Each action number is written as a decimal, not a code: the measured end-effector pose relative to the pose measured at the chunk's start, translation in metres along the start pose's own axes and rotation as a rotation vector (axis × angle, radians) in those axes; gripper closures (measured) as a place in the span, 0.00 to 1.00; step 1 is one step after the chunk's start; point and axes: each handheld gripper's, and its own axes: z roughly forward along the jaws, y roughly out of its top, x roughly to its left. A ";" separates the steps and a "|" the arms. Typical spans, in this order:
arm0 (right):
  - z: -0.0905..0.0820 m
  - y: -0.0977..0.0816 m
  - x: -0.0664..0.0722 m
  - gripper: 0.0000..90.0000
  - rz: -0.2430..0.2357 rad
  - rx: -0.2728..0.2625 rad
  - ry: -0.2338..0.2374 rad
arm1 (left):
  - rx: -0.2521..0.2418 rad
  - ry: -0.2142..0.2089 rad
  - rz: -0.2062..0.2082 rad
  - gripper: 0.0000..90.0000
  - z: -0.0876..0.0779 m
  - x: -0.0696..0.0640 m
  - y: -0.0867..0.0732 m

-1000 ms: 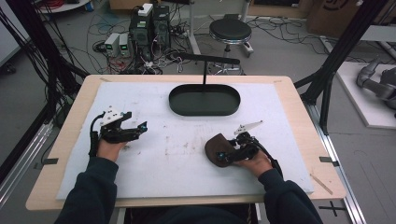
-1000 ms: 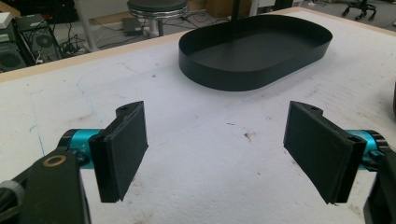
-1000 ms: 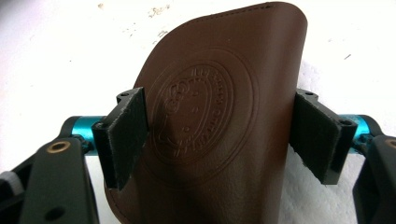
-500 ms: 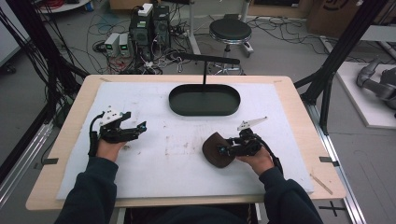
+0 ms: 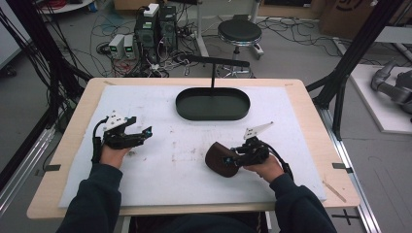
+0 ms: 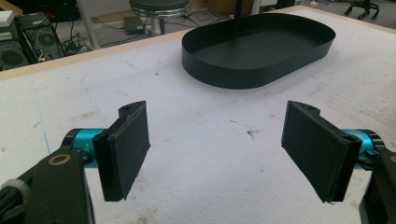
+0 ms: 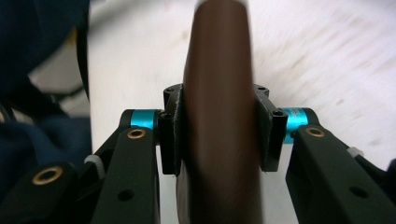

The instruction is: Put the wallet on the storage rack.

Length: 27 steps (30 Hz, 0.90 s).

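Observation:
A dark brown, smooth rounded object point(image 5: 219, 160) rests on the white mat point(image 5: 184, 184) at the front right. My right gripper point(image 5: 233, 159) has come at it from the right. Its jaws have just been closing and now press on both sides of the brown object point(image 7: 219, 154). In the right gripper view both pads point(image 7: 173, 135) of the right gripper point(image 7: 217, 100) sit flat against it. My left gripper point(image 5: 144, 132) hovers low over the left of the mat, open with nothing between its pads point(image 6: 128, 144). The left gripper point(image 6: 217, 122) points toward a black oval tray point(image 6: 252, 77).
The black oval tray point(image 5: 213, 117) lies at the back centre of the mat, and nothing shows inside it. A black post with a crossbar point(image 5: 214, 62) rises behind it. Computers, cables and a stool point(image 5: 239, 32) stand on the floor beyond the wooden table edge point(image 5: 194, 209).
The right gripper's jaws have closed onto the brown object, which has shifted slightly left. The left gripper has stayed where it was.

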 end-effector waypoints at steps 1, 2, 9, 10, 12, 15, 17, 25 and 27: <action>0.002 0.001 0.003 0.69 -0.012 0.007 -0.016 | -0.001 0.001 0.000 0.26 0.000 0.000 0.000; 0.002 0.002 0.004 0.70 -0.020 0.009 -0.024 | -0.001 0.001 0.000 0.26 0.000 0.000 0.000; -0.013 0.008 -0.003 0.72 -0.016 -0.066 -0.188 | -0.001 0.003 0.007 0.26 0.000 -0.001 0.000; -0.014 0.010 -0.005 0.72 -0.020 -0.066 -0.212 | 0.002 0.002 0.012 0.26 0.000 -0.001 0.000; -0.018 0.017 -0.010 0.72 -0.012 -0.064 -0.268 | 0.004 -0.002 0.026 0.27 0.000 -0.001 0.000; -0.022 0.034 -0.018 0.72 -0.020 -0.080 -0.318 | 0.005 -0.008 0.030 0.27 0.001 -0.001 -0.001; -0.023 0.048 -0.024 0.72 -0.032 -0.083 -0.335 | 0.005 -0.007 0.030 0.27 0.001 -0.001 -0.001; -0.023 0.094 -0.059 0.71 -0.017 -0.110 -0.366 | 0.006 -0.026 0.025 0.27 0.002 -0.001 -0.001; -0.020 0.104 -0.068 0.71 -0.005 -0.107 -0.382 | 0.007 -0.026 0.021 0.27 0.002 -0.001 -0.001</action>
